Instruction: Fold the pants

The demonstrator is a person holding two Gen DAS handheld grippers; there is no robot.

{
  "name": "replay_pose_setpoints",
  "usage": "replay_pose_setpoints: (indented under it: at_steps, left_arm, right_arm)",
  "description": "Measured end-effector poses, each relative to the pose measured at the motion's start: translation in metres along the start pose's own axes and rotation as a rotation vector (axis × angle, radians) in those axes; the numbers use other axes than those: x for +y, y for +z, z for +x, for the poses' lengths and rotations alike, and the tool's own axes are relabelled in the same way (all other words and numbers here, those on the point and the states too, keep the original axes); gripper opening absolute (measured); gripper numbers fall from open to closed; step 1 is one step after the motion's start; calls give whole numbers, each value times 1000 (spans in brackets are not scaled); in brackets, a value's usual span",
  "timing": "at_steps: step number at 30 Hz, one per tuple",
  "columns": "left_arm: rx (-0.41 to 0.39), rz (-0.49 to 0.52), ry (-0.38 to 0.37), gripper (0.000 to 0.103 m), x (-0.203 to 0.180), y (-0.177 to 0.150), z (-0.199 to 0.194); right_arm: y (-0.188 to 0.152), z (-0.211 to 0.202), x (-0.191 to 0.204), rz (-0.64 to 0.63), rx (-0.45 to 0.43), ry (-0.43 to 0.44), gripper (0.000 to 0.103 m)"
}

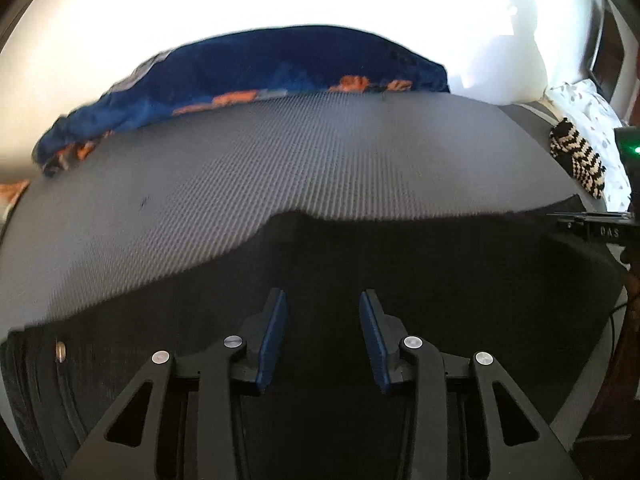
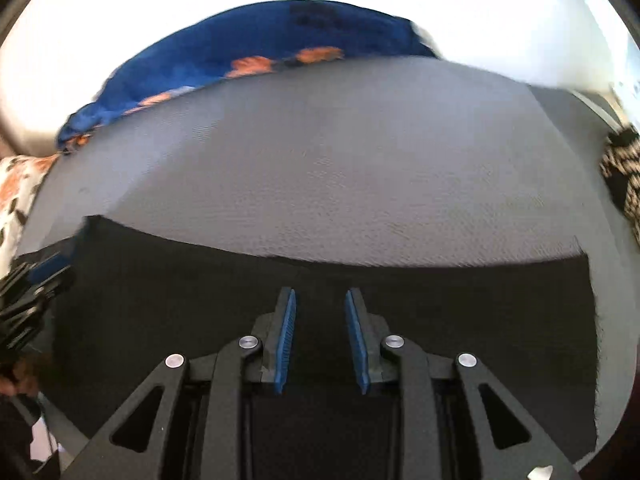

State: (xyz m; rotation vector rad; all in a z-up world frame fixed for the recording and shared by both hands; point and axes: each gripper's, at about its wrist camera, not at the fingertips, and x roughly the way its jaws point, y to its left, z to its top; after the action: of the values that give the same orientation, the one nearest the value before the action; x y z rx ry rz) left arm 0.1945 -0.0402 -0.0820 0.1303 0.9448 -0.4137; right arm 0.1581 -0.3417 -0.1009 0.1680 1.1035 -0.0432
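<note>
Down along the left claw [image 1: 323,300]: blue pads parted, loosened, gripping nothing. Directly under and between them, black pants [image 1: 360,248], lying flat, not pinched. Off to the left of this claw, near the edge of the cloth, a small round metal stud [image 1: 61,350] on the dark fabric. Just ahead of the fingertips, the far edge of the pants, wavy, with a hump a little left of centre. Far to the right, at that same edge, part of the right claw [image 1: 592,227], black, with pale letters [image 1: 610,232] reading "DAS"; smaller marks beside them too small to read. Above that, a dark box [image 1: 630,168] with a green light.

Down along the right claw [image 2: 320,298]: pads likewise apart, with a narrower gap, released, holding nothing. Pants beneath and between these too, reaching well to the right and ending in a straight, fuzzy side edge. At the far left, the black linkage of the left claw [image 2: 36,280] over the corner of the cloth, blurred.

Beyond the pants, ahead of both claws, a grey ribbed mat [image 1: 280,152]. To the right past the mat, a black-and-white knitted piece [image 1: 576,156] against a white spotted cloth [image 1: 592,112]. Farthest ahead, along the back edge of the mat, a rumpled blue blanket [image 1: 280,68] with orange patches, then white glare.
</note>
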Motion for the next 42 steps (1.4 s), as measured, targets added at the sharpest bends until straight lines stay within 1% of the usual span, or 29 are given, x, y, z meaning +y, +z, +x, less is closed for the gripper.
replay_pose_setpoints:
  at_steps: [2,3,4,6,8,10,12,13,15,16,18,19,21,22,24,25,26,28,29,31,33,37,40,42]
  left_arm:
    - [17,-21,13,40,5,-6,-1]
    - [25,-36,14,40,7,-9,-2]
    - [34,-48,21,40,10,-12,-3]
    - [50,-60,43,40,17,-20,-4]
    - [32,-77,32,40,24,-26,-11]
    - [38,-79,28,40,29,-29,-16]
    - [34,-90,17,40,31,-32,-24]
    - [32,-89,15,41,31,-34,-28]
    - [42,-74,25,41,32,-39,-32]
    - [50,-69,27,42,33,-44,-33]
    - [53,-72,31,43,37,-53,-36]
    - [51,-71,30,43,38,-57,-38]
    - [45,-57,40,43,41,-64,-42]
    - [46,-61,44,43,43,-67,-44]
    - [48,-67,43,43,46,-71,-48]
    - [47,-68,44,43,47,-73,-50]
    - [45,-70,43,43,48,-76,-52]
    - [47,-74,42,43,48,-78,-55]
    - [51,-77,45,44,47,-78,-56]
    - [59,-82,44,44,42,-77,-58]
    - [54,-85,19,44,35,-75,-63]
    - [6,-14,-6,44,2,-65,-74]
    - [-16,17,-68,48,-27,-56,-76]
    - [-20,45,-94,48,-48,-50,-71]
  right_arm:
    - [-1,11,-10,30,25,12,24]
    - [-2,17,-12,35,27,2,23]
    - [-2,17,-12,33,5,-2,23]
    - [1,19,-7,-4,-5,-39,23]
    - [4,21,-7,-28,-19,-59,22]
    - [8,21,-14,-3,-17,-43,22]
    - [9,14,-18,12,-29,-54,26]
    - [7,9,-17,13,-40,-57,27]
    - [-2,-5,-11,2,-50,-6,27]
    - [-7,-8,-7,-11,-50,-3,27]
    - [-20,-12,1,-50,-44,-29,27]
    - [-25,-12,0,-50,-37,-37,27]
    - [-35,-8,-13,-27,-23,-82,27]
    - [-39,-6,-26,-1,-13,-110,27]
    - [-45,-11,-49,52,-30,-88,26]
    - [-48,-14,-56,60,-33,-114,29]
    - [-53,-18,-66,68,-34,-150,37]
    - [-59,-22,-85,92,-31,-199,40]
    - [-62,-25,-97,110,-38,-207,40]
    - [-66,-31,-117,157,-34,-221,41]
    - [-71,-37,-137,201,-25,-249,42]
    - [-81,-45,-167,254,-19,-270,42]
    - [-80,-53,-174,274,-38,-238,42]
    - [-74,-56,-175,258,-55,-209,42]
